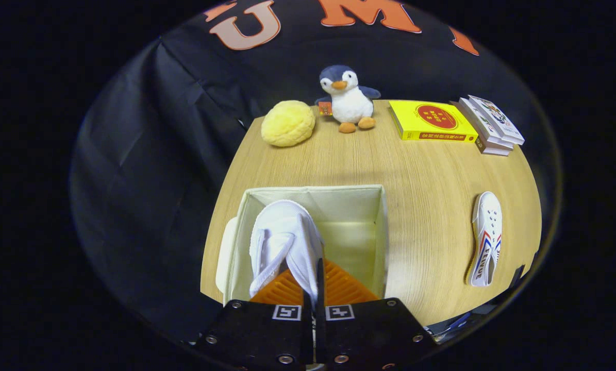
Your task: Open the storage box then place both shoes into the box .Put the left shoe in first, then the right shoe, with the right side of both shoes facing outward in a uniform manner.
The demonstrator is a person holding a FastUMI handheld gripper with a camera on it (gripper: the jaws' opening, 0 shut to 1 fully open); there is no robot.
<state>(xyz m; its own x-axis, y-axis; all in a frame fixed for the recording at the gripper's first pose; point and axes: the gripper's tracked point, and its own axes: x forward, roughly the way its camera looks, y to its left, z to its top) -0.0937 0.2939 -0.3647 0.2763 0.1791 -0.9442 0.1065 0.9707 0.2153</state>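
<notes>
An open cream fabric storage box [381,226] stands on the wooden table just ahead of my fingers. A white shoe [282,237] hangs over the box's left half, toe pointing away, its heel edge pinched between my orange fingers. My gripper [314,288] is shut on that shoe, above the box's near rim. The box's lid [224,255] leans against its left outer wall. A second white shoe [485,239] with red and blue stripes lies on its side on the table, well to the right of the box.
At the table's far edge sit a yellow round plush [287,122], a penguin toy [346,98], a yellow book [431,121] and a stack of books [490,126]. Bare wooden tabletop [426,175] lies between the box and the second shoe.
</notes>
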